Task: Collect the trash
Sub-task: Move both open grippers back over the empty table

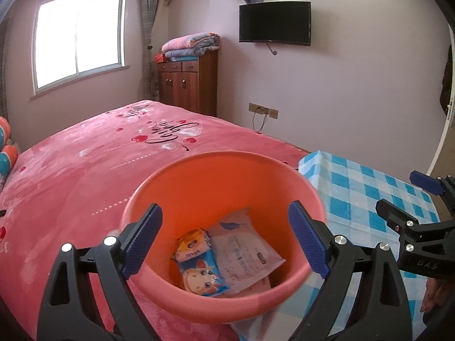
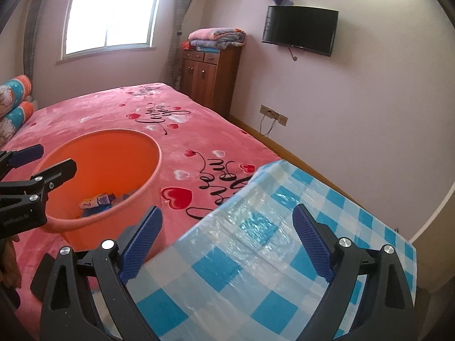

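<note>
Orange plastic fills the left wrist view: the bucket (image 1: 216, 199) sits on the pink bed (image 1: 85, 170), right at the edge of the blue-checked cloth (image 1: 369, 199), and it already has trash in it. Down at the bottom lie three wrappers: a small yellow packet (image 1: 193, 245), a blue cartoon packet (image 1: 203, 278) and a larger white wipes pack (image 1: 244, 253), all overlapping.

Left hand-held gripper (image 1: 224, 241) hovers over the bucket's mouth, jaws spread wide, nothing between them. Right hand-held gripper (image 2: 227, 244) is just as wide and just as empty, hanging over the checked cloth (image 2: 256, 270) beside the bucket (image 2: 99, 170).

So where does the job stand? Looks well along, maybe finished. Scanning the bedspread and the cloth from the right wrist view, no loose wrapper shows up anywhere on them. What sits beyond the frame edges or on the floor cannot be told. If anything is left, it would be a last look round for stray pieces.
</note>
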